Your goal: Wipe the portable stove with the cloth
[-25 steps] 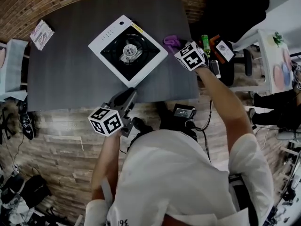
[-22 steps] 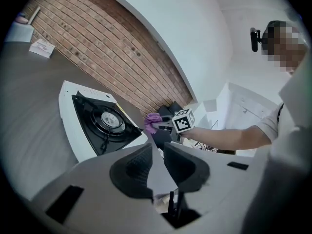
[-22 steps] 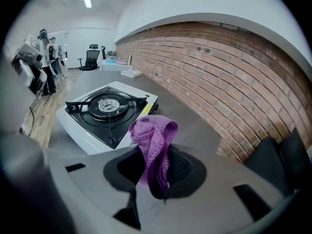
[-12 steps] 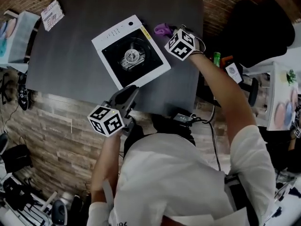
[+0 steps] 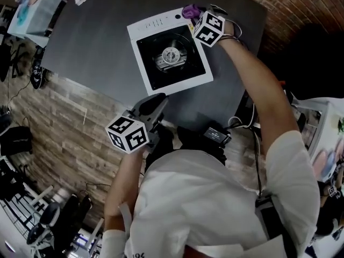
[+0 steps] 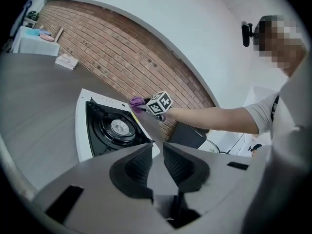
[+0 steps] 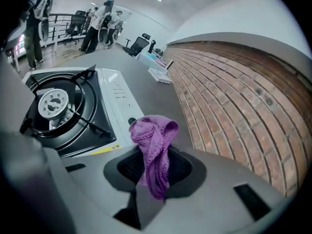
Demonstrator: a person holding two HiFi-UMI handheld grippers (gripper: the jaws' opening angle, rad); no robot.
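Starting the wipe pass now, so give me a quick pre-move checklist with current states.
1. Cloth gripped: ok. The right gripper is shut on it, with the cloth bunched between the jaws.
2. Cloth touching the stove: cannot tell. It sits at the far corner, by the control strip.
3. Stove top free of pots: ok. The burner is bare.
4. Flame out: ok. No flame is visible.
5. Left gripper out of the way: ok. It is empty, jaws slightly apart, on the near side of the stove.
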